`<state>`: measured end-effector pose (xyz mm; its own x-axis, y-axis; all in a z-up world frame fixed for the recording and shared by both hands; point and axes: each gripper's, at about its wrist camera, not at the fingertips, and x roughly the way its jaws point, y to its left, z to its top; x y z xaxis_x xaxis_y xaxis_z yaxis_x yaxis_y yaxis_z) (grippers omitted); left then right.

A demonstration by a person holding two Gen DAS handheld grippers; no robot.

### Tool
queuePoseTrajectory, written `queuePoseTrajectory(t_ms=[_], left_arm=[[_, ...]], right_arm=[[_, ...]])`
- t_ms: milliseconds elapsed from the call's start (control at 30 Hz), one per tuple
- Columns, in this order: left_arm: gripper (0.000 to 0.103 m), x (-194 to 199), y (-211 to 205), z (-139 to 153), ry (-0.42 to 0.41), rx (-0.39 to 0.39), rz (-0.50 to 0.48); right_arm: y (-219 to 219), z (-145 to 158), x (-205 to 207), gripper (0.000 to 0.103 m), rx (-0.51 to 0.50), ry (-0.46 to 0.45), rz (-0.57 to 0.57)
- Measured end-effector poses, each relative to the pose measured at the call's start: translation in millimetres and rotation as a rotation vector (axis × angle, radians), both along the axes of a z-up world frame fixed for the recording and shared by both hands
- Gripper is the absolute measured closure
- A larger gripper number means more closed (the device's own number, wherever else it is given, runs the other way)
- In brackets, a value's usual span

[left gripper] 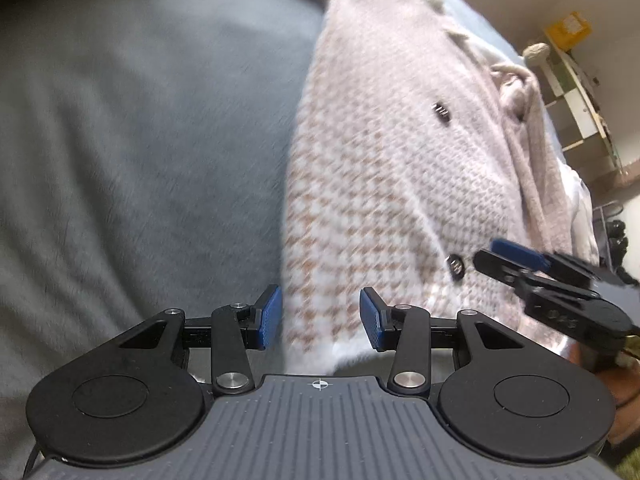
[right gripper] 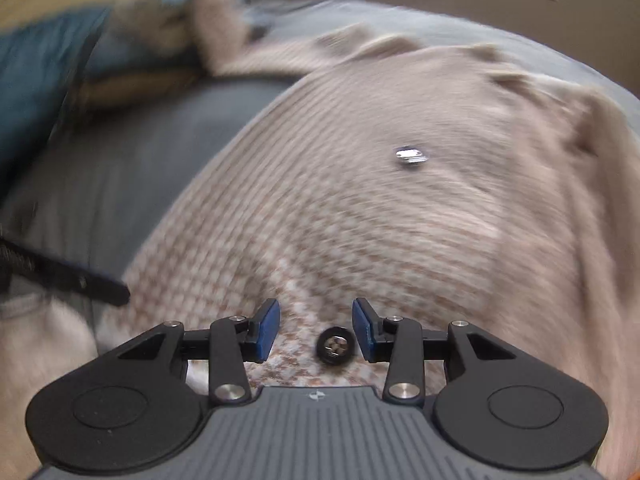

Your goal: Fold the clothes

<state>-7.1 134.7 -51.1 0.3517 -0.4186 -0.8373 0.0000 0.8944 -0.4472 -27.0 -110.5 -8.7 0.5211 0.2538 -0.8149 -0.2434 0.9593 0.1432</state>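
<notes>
A pale pink knit cardigan (left gripper: 400,168) with a brown houndstooth pattern and dark buttons (left gripper: 455,266) lies spread on a grey bed cover (left gripper: 140,140). My left gripper (left gripper: 320,316) is open and empty, hovering over the cardigan's near left hem. My right gripper (right gripper: 316,330) is open and empty above the hem, with a dark button (right gripper: 335,346) between its fingers; it also shows in the left wrist view (left gripper: 516,260) at the cardigan's right side. A second button (right gripper: 410,156) sits higher up. The left gripper's finger (right gripper: 64,272) shows at the left of the right wrist view.
A sleeve (right gripper: 256,52) stretches toward blue and tan pillows (right gripper: 44,64) at the back left. A shelf unit (left gripper: 576,92) with a yellow box stands at the far right beyond the bed.
</notes>
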Motion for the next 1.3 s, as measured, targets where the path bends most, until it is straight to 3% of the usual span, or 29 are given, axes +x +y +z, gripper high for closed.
queuePoseTrajectory(t_ms=[133, 233, 367, 433, 600, 700, 800, 967, 1033, 1300], left_arm=[[0.061, 3.4, -33.0, 9.0, -0.091, 0.066, -0.064], [0.061, 6.7, -63.3, 10.9, -0.148, 0.114, -0.114], [0.060, 9.6, -113.8, -9.2, -0.203, 0.230, -0.163], [0.052, 10.1, -129.1, -21.0, -0.214, 0.278, -0.175], [0.042, 2.2, -146.5, -31.0, -0.272, 0.358, -0.199], [0.037, 3.3, -148.0, -27.7, -0.265, 0.385, -0.188], [0.037, 6.1, -146.6, -14.0, -0.254, 0.411, -0.188], [0.035, 5.3, -141.6, 24.5, -0.375, 0.431, -0.140], [0.023, 10.2, -141.4, 27.9, -0.387, 0.414, -0.123], [0.018, 13.5, -149.2, -29.7, -0.266, 0.469, -0.142]], right_arm=[[-36.6, -0.4, -20.2, 0.060, 0.113, 0.021, -0.234], [-60.2, -12.2, -37.9, 0.060, 0.141, 0.042, -0.397], [-88.0, -27.2, -57.1, 0.060, 0.159, 0.052, -0.595], [-98.5, -27.9, -61.3, 0.060, 0.180, 0.034, -0.647], [-105.8, -35.5, -59.9, 0.060, 0.183, 0.044, -0.645], [-106.1, -38.8, -56.1, 0.060, 0.186, 0.062, -0.629], [-106.9, -40.7, -56.4, 0.060, 0.188, 0.072, -0.627], [-108.8, -41.8, -59.0, 0.060, 0.210, 0.077, -0.631], [-109.6, -42.4, -59.1, 0.060, 0.217, 0.078, -0.635], [-106.7, -41.1, -57.6, 0.060, 0.200, 0.073, -0.630]])
